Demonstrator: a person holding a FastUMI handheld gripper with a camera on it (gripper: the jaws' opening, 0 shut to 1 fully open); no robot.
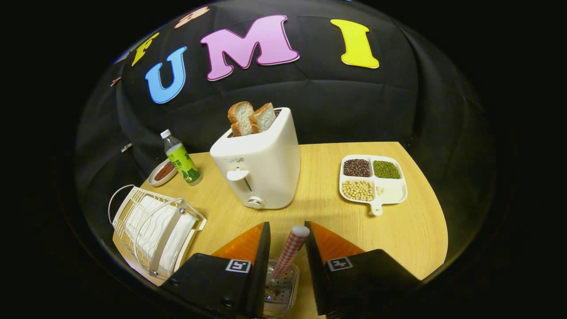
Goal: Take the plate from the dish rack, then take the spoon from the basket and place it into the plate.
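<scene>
Gripper (287, 235): fingers spread apart, standing either side of the spoon's handle – whether either pad touches it cannot be told.
Spoon (290, 249): stands tilted in the basket between the fingers; handle wrapped in a red-and-white check pattern with a rounded pale tip; the bowl end is hidden down in the basket.
Basket (283, 290): a clear container with a perforated metal bottom, low between the fingers, at the near edge of the table.
Dish rack (153, 226): white wire rack, left of the fingers, with white plates standing on edge in its slots.
Table (398, 230): light wood-grain top.
Toaster (259, 164): white, just beyond the fingers – two slices of bread (250, 117) stick up from its slot; a lever and a round knob on the front; faint writing above the lever, too small to read.
Divided dish (373, 179): white, four compartments, short handle; dark red beans, green beans, pale yellow beans, one compartment almost bare.
Bottle (180, 158): clear, white cap, green label; print not legible.
Small dish (163, 172): behind the bottle, with something reddish-brown in it.
</scene>
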